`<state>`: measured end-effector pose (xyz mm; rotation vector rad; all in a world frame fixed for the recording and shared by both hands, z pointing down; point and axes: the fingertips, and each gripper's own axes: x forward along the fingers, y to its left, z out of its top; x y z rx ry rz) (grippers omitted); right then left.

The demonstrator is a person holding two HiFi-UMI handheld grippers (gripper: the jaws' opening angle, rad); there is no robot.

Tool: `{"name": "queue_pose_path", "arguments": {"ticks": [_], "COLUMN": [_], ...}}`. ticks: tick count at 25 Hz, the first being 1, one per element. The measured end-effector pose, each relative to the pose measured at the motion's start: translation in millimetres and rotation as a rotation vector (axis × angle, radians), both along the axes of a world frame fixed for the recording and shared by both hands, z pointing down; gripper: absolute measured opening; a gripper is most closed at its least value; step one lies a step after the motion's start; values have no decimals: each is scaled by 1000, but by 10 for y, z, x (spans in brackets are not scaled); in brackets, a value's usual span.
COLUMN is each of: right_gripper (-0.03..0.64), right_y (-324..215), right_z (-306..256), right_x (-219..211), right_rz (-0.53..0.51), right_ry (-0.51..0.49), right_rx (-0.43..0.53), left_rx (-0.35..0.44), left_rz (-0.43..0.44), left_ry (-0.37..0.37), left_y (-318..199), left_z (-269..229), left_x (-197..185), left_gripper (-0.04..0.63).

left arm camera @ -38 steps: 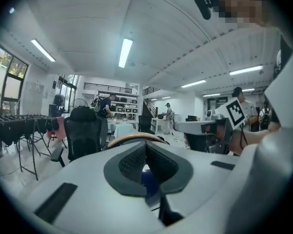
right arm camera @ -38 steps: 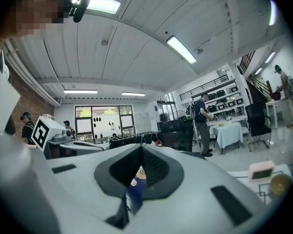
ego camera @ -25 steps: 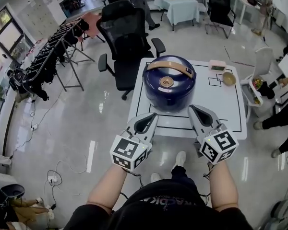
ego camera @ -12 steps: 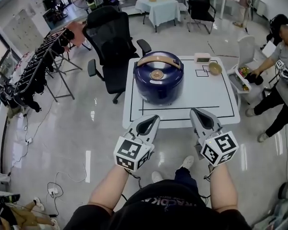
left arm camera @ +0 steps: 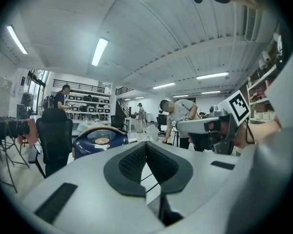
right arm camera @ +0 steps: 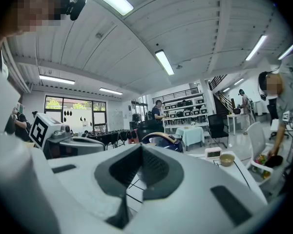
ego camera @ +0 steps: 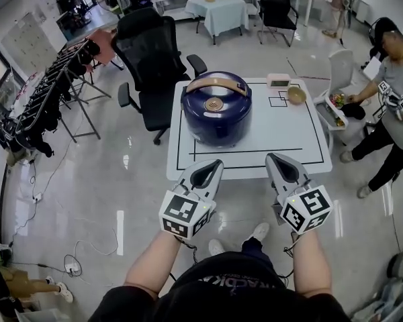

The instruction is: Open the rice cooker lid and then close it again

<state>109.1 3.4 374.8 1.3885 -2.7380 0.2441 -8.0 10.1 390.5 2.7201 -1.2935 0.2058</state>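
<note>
The rice cooker [ego camera: 215, 113] sits lid [ego camera: 213, 98] down on the tabletop [ego camera: 285, 136]. The left gripper [ego camera: 211, 168] and right gripper [ego camera: 277, 162] hover short of it with jaws clenched and empty, which suits either reaching in or a lid reclosed.

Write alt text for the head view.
A closed dark blue rice cooker sits on a white table. The left gripper and right gripper, both shut and empty, hover near the table's front edge. A black chair stands behind it.

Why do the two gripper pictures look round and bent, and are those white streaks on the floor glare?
Left gripper view and right gripper view: a wide-angle lens bends the ceiling lights and blackens the corners. Head view: yes, the glossy floor mirrors overhead lamps; the rice cooker is sharp.
</note>
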Motion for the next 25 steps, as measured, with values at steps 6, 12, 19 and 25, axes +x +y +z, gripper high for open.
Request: {"name": "queue_pose_path", "arguments": {"ticks": [6, 12, 19, 25], "right_gripper": [2, 2, 2, 2], "right_y": [10, 18, 43, 98], "right_z": [16, 7, -23, -11], "right_x": [2, 2, 2, -41], "right_rz": [-5, -5, -2, -9], "right_ry": [-9, -1, 5, 11], "right_rx": [-1, 1, 4, 2], "left_rx": [1, -1, 4, 6], "left_rz": [2, 5, 8, 6], "left_ry": [-8, -5, -2, -1], "left_y": [20, 18, 36, 88], "left_z": [-13, -15, -46, -53], "left_x": [26, 22, 15, -14], "left_gripper": [3, 3, 3, 3]}}
